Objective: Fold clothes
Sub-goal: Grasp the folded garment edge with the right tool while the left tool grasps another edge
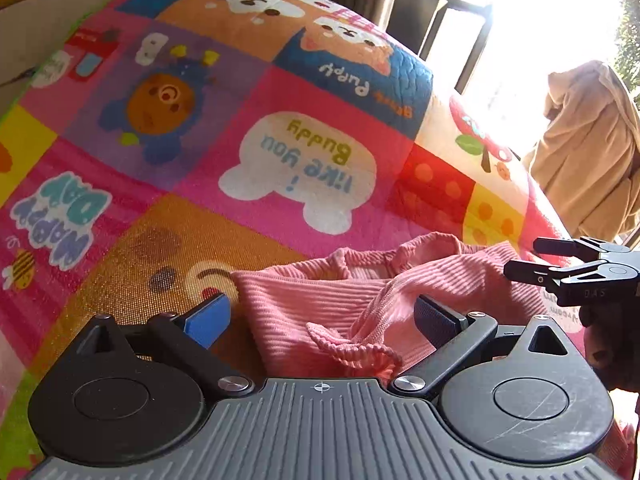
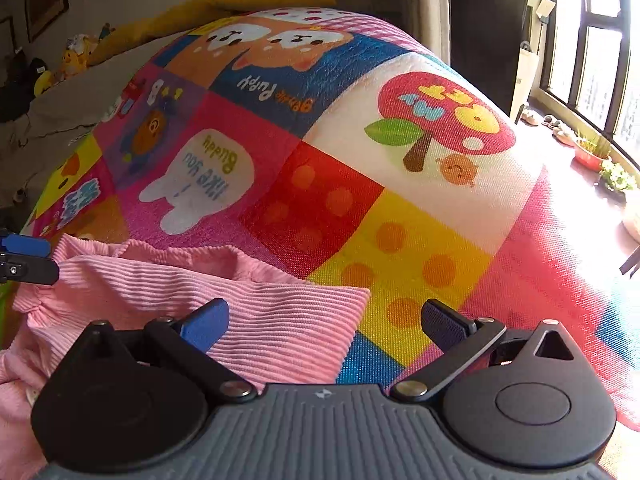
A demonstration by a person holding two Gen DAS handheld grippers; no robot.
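Left wrist view: the left gripper (image 1: 322,320) stands spread wide over a pink ribbed knit garment (image 1: 304,304) lying rumpled on the cartoon-print patchwork quilt (image 1: 256,128) — one strap looped up between the fingers.

Right wrist view: the right gripper (image 2: 324,324) gapes too, holding nothing, above the garment's flat far-right corner (image 2: 328,304). Judging so, pinch edges squarely — soft stretchy rib slips and bunches easily.

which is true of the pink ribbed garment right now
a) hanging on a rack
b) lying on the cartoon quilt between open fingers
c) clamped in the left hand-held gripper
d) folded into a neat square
b: the pink ribbed garment lies rumpled on the cartoon quilt, and both the left hand-held gripper and the right hand-held gripper are spread open, gripping nothing.
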